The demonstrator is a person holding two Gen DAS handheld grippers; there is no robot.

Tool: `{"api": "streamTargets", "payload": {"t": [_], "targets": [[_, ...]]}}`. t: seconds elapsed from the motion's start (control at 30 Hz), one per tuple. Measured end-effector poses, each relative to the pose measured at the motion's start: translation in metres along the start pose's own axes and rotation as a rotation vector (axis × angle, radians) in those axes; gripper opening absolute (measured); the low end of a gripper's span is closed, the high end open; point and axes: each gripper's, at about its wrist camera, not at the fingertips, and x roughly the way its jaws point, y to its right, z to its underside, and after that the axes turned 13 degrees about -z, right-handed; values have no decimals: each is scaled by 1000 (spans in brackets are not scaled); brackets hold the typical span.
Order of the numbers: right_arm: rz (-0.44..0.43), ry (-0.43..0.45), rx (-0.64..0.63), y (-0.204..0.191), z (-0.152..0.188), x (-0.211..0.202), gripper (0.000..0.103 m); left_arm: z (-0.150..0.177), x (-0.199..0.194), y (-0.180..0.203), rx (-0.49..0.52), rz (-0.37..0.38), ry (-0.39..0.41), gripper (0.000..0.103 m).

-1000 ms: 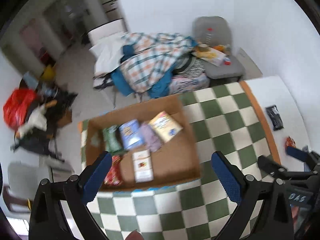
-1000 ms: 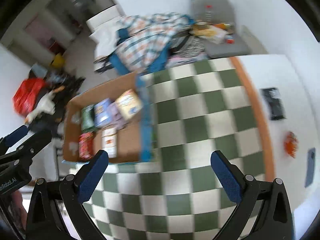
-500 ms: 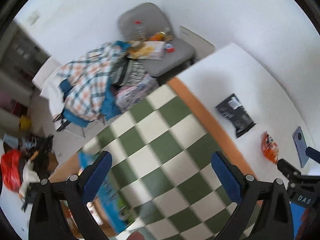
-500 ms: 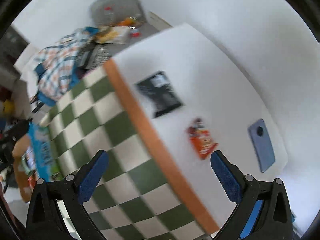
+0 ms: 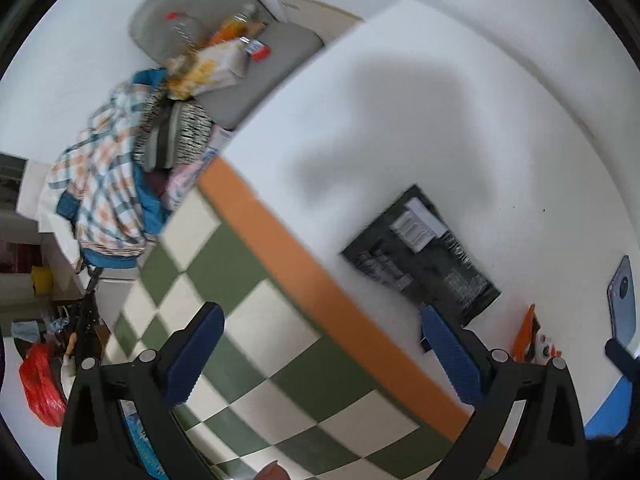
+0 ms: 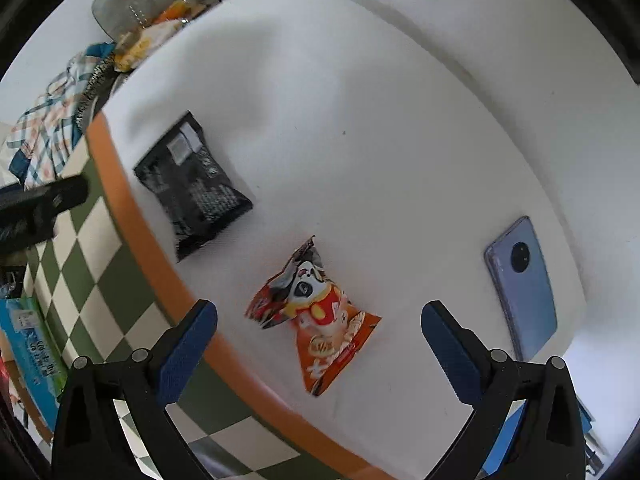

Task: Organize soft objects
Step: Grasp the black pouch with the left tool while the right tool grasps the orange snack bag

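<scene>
Both tongs stand spread wide with nothing between their blue pads. Right gripper hovers over the white part of the table, and the orange snack packet (a cartoon figure printed on its front) lies flat directly between and just beyond its fingertips, not touched by either pad. Farther off and to the left lies the black snack packet, also flat, its white label toward the far end, close to the orange band that borders the white surface. To the right of the orange packet, well apart from it, a blue-grey phone rests camera side up.

Left gripper hangs over the green-and-cream checkered cloth and the orange band, left of the other tool. In its view the black snack packet sits just beyond the right blue pad, on the white area, with only a sliver of the orange snack packet showing at the right edge and the phone past that.

At the far left, beyond the table, a plaid cloth is heaped with other fabrics, and a grey chair holds bottles and packets. A red bag lies on the floor at the near left.
</scene>
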Motion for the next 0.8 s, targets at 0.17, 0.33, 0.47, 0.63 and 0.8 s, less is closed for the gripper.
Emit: {"api": "streamTargets", "payload": {"t": [0.17,0.33,0.47,0.63,0.8], "targets": [[-16,-44,25,8,-5,27,103,-25,38,24,-26,212,-198,102],[-39,-68,53,14,-7,44,103,-38,75,34,-114,372,-391,102],[-34,-74,56,16,-8,51,103,-44,95,44,-139,360,-460,102],[-31,-91,41,20,-14,59,103,-47,94,57,-98,315,-412,102],[-12,-111,0,13,-20,71,103,-42,81,70,-61,236,-353,91]]}}
